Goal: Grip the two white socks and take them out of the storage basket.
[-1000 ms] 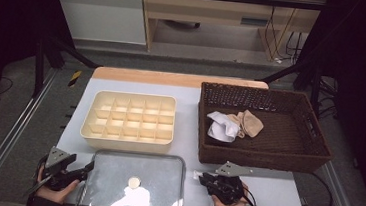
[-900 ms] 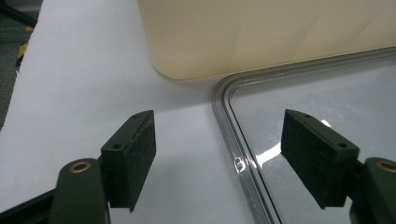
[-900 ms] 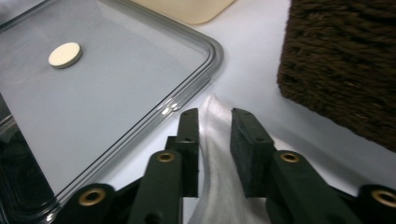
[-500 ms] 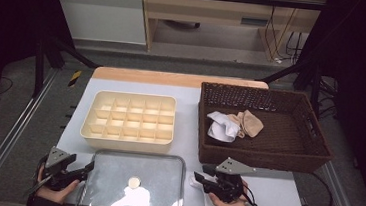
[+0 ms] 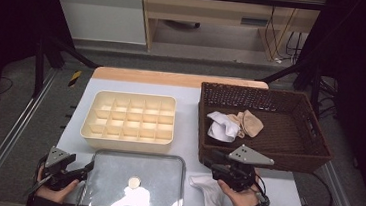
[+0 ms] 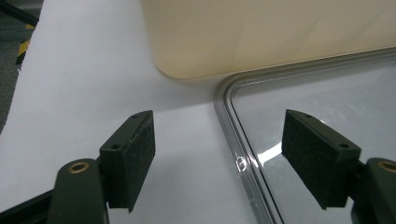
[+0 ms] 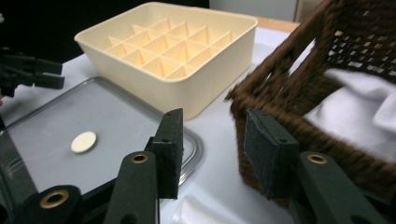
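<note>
A white sock (image 5: 208, 191) lies loose on the white table, just under and left of my right gripper (image 5: 214, 162). That gripper hovers by the near left corner of the wicker basket (image 5: 313, 144); its jaws have just been opening and nothing is between them (image 7: 219, 156). A strip of the sock (image 7: 187, 212) shows below the jaws. Another white sock (image 5: 223, 126) and a beige sock (image 5: 249, 123) lie in the basket. My left gripper (image 5: 85, 168) rests open at the left edge of the metal tray (image 5: 165, 166), its jaws (image 6: 219, 158) straddling the rim (image 6: 229, 107).
A cream divided box (image 5: 128, 117) stands behind the metal tray, left of the basket. A small round cream disc (image 5: 134, 182) lies in the middle of the metal tray. Dark rails run along both table sides.
The right gripper has risen from the table and its jaws have spread. The white sock that was at its tips now lies free on the table. The left gripper has stayed put.
</note>
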`<action>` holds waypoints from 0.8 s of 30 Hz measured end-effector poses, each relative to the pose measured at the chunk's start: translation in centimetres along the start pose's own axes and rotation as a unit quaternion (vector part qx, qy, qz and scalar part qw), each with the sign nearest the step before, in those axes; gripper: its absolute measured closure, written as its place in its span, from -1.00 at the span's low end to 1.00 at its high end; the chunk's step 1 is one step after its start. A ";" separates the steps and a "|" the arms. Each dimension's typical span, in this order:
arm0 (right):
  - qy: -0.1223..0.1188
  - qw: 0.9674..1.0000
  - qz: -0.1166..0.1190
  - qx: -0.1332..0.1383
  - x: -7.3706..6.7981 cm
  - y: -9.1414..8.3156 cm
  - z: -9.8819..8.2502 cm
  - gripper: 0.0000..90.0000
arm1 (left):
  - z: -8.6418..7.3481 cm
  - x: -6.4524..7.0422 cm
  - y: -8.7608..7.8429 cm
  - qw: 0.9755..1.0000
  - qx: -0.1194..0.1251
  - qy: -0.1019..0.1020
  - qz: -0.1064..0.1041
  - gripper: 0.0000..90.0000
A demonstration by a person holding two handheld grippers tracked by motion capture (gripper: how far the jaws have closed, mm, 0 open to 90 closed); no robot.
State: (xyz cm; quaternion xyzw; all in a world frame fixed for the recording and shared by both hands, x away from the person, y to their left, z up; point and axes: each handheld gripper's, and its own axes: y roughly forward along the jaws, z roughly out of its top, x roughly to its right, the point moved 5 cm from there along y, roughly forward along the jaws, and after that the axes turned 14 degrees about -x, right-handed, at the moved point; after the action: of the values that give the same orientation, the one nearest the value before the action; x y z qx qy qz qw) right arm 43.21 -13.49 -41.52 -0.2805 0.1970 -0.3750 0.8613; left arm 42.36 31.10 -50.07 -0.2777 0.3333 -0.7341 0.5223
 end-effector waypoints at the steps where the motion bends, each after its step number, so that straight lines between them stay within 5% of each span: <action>1: -0.001 1.000 -0.003 0.005 0.2 -0.2 0.4 0.27 | 0.0 0.0 0.0 1.000 0.000 -0.001 0.000 -0.43; 9: 0.002 0.999 -0.030 0.027 1.9 -1.5 3.6 0.21 | 0.0 0.0 0.0 1.000 -0.001 0.000 0.000 -0.43; 24: 0.022 0.996 -0.088 0.017 6.3 -0.6 9.0 0.15 | 0.0 0.0 0.1 1.000 -0.004 0.000 -0.001 -0.43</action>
State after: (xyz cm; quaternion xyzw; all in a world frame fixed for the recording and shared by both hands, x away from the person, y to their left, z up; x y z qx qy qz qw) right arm 51.86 -15.54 -35.09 -0.2737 0.1841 -0.4586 0.8251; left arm 42.42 31.10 -50.18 -0.2798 0.3364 -0.7331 0.5207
